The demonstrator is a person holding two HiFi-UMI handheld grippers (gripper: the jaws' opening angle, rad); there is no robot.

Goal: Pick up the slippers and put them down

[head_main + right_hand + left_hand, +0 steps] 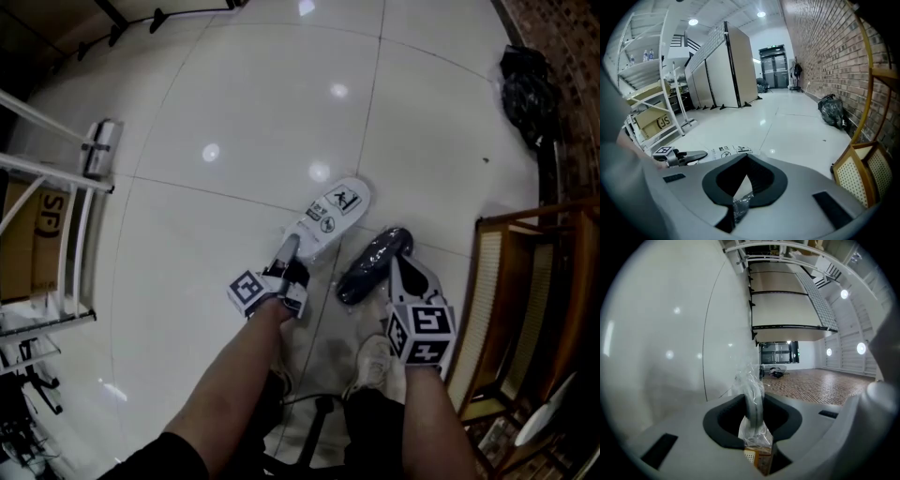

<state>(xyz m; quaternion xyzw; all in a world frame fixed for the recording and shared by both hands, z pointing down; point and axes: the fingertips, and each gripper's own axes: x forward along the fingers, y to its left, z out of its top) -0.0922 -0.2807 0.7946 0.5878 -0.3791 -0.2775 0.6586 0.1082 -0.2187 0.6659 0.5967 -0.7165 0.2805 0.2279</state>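
A white slipper (330, 216) in clear plastic, with printed labels on its sole, hangs low over the tiled floor from my left gripper (289, 249). In the left gripper view the wrapped edge of the white slipper (753, 397) stands pinched in my left gripper (753, 423). To its right, a dark slipper (373, 264) in shiny plastic is held at its near end by my right gripper (395, 266). The right gripper view shows crumpled dark wrap (739, 206) between the closed jaws of my right gripper (740, 199). I cannot tell whether either slipper touches the floor.
A white metal rack (66, 202) with a cardboard box (37, 234) stands at the left. A wooden cane chair (525, 309) is close on the right, and a black bag (525, 84) lies by the brick wall. The person's shoes (370, 366) are just below the grippers.
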